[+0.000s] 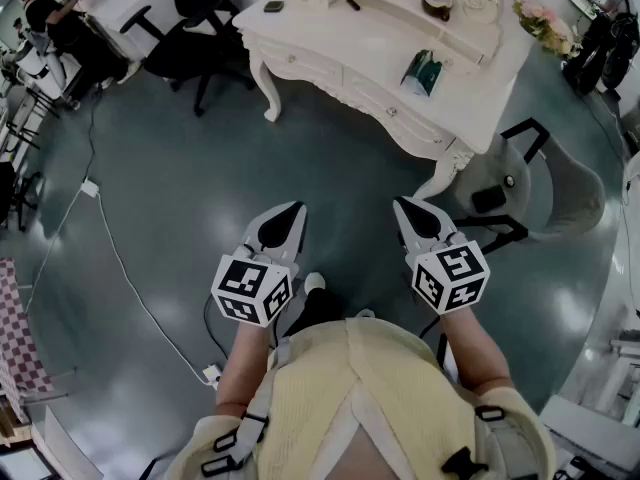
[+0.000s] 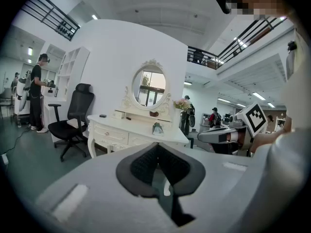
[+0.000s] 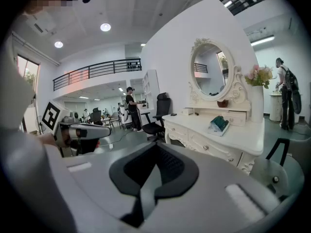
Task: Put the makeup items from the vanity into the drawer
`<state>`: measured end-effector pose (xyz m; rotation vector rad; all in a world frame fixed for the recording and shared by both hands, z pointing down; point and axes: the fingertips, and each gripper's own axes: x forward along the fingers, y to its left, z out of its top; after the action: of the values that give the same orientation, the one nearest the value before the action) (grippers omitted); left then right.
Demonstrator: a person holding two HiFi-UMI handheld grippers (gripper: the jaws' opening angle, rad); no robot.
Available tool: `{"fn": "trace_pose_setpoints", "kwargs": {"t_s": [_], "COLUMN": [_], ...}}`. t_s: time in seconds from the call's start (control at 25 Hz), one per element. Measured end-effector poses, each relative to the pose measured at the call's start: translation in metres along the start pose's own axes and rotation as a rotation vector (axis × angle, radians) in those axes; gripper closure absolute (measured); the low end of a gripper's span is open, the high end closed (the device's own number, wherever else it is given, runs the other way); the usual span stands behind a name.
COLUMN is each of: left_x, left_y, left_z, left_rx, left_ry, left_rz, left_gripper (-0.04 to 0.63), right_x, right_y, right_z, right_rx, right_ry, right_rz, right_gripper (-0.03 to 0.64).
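A white vanity (image 1: 330, 53) with an oval mirror (image 2: 148, 86) stands ahead of me, its drawers (image 1: 390, 108) closed. On its top lie a teal makeup pouch (image 1: 422, 72), a small dark item (image 1: 273, 7), a black stick (image 1: 353, 3) and a brown bowl-like item (image 1: 436, 6). My left gripper (image 1: 297, 208) and right gripper (image 1: 400, 206) are held side by side over the floor, well short of the vanity. Both are shut with nothing between the jaws.
A black office chair (image 1: 195, 38) stands left of the vanity. A grey chair (image 1: 545, 183) sits at its right end, beside a flower vase (image 1: 545, 23). A white cable (image 1: 120, 268) with a power strip runs across the floor. People stand at desks (image 1: 60, 23) at the far left.
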<state>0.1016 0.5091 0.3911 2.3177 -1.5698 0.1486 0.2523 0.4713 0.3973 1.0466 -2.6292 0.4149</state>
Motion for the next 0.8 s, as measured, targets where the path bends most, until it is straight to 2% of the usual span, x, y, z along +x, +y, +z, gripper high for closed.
{"fn": "trace_pose_setpoints", "kwargs": {"t_s": [0.2,0.36,0.52,0.8], "left_x": [0.005,0.010,0.013,0.010], "left_y": [0.029,0.047,0.075,0.136], "left_z": [0.000,-0.008,-0.010,-0.007], "left_rx": [0.006,-0.045,-0.079,-0.034], "left_ry": [-0.003,0.005,0.008,0.035], "left_rz": [0.022,-0.001,0.010,0.096], "left_gripper": [0.597,0.598,0.598,0.598], "right_x": [0.027,0.049,0.073,0.128], "right_y": [0.001,0.004,0.006,0.034], "right_z": [0.003,0.005,0.008,0.013], "right_rx": [-0.003,0.010,0.013,0.009], "right_ry": [0.011,0.020,0.028,0.065], "right_rz": [-0.004,-0.003,-0.009,0.064], "right_gripper": [0.617,0.615,0.615,0.615]}}
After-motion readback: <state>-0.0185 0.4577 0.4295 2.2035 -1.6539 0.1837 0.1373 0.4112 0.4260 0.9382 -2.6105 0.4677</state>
